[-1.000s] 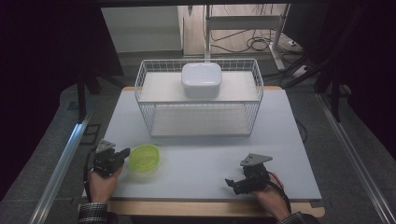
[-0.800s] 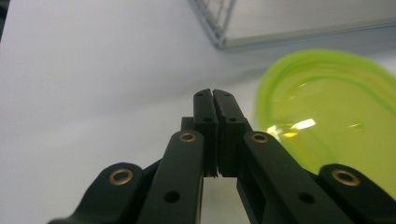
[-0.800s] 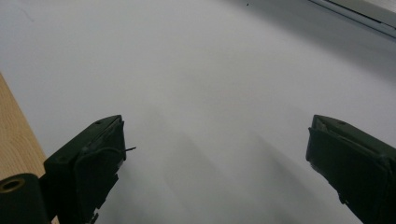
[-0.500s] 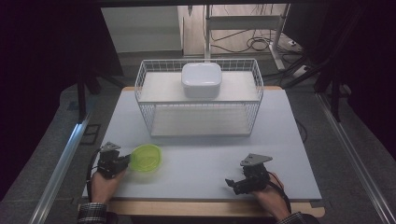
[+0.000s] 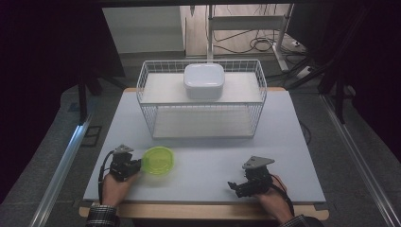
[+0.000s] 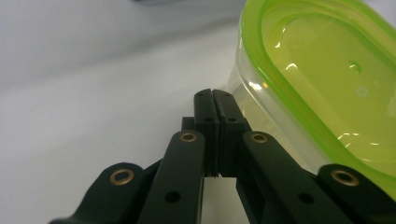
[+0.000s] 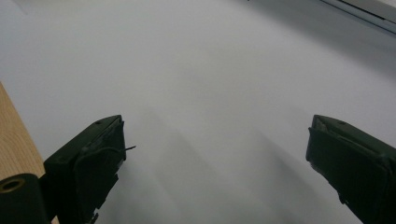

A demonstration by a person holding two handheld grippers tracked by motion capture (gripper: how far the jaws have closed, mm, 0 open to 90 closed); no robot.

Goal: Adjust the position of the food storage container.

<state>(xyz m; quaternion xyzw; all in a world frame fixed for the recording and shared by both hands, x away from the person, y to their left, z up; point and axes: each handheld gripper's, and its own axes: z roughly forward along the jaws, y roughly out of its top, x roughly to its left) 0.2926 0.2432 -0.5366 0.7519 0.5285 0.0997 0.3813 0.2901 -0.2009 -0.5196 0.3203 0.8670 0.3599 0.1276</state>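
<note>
High view shows our green bowl (image 5: 159, 160) sitting flat on the worktop (image 5: 213, 156) near its front left corner. It is well apart from the wire basket (image 5: 202, 105) at the back edge, where a white box (image 5: 204, 81) rests on the top shelf. We think the job has hardly begun, because the bowl is not lifted yet. Our left tongs (image 5: 137, 165) are squeezed tight shut with nothing between them. In the left gripper view their tips (image 6: 212, 100) sit right against the bowl's clear wall, just under its green rim. Our right tongs (image 5: 232, 186) are wide apart and hold nothing, near the front right corner.
</note>
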